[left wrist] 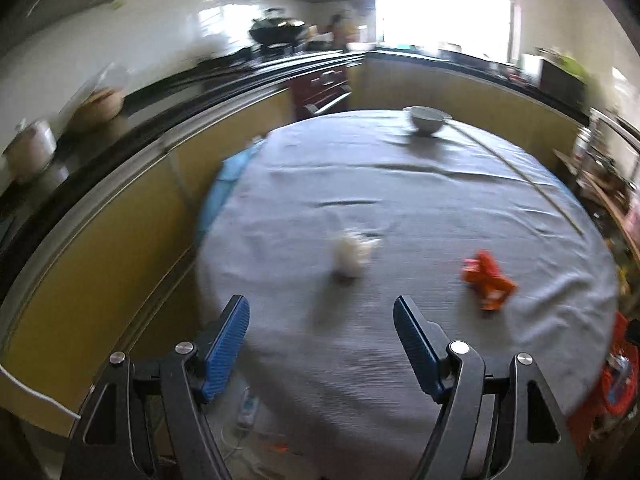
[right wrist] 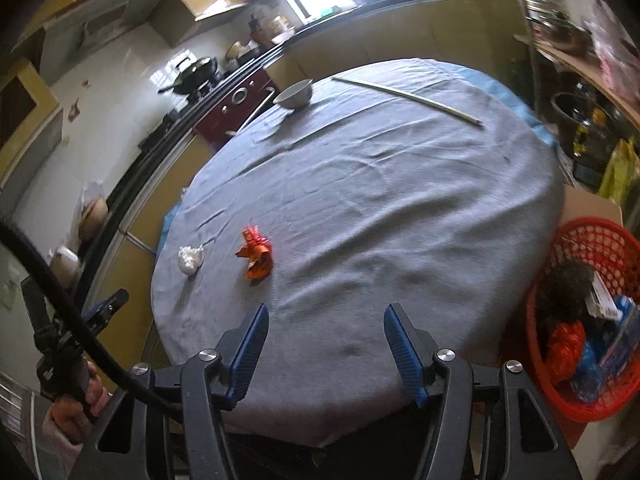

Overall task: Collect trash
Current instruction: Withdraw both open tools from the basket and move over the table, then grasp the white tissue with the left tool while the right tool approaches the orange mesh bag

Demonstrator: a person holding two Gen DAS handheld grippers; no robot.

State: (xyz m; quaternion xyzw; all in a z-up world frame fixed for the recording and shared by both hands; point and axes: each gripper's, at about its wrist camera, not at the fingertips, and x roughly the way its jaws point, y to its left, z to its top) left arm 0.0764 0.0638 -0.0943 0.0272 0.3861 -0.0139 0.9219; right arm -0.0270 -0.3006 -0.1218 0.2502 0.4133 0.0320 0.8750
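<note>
A crumpled white tissue [left wrist: 352,255] and a crumpled orange wrapper [left wrist: 488,280] lie on the round table's grey cloth [left wrist: 380,200]. My left gripper [left wrist: 322,314] is open and empty, just short of the tissue. In the right wrist view the tissue [right wrist: 190,259] and the wrapper [right wrist: 256,258] lie near the table's left edge. My right gripper [right wrist: 326,320] is open and empty over the table's near edge. A red basket [right wrist: 580,300] holding trash stands to the right of the table. The left gripper [right wrist: 106,306] also shows at the lower left.
A white bowl [right wrist: 294,94] and a long thin stick [right wrist: 408,98] sit at the far side of the table. Yellow kitchen cabinets with a dark counter [left wrist: 160,92] curve round the left and back. A cluttered shelf [right wrist: 580,80] stands at the right.
</note>
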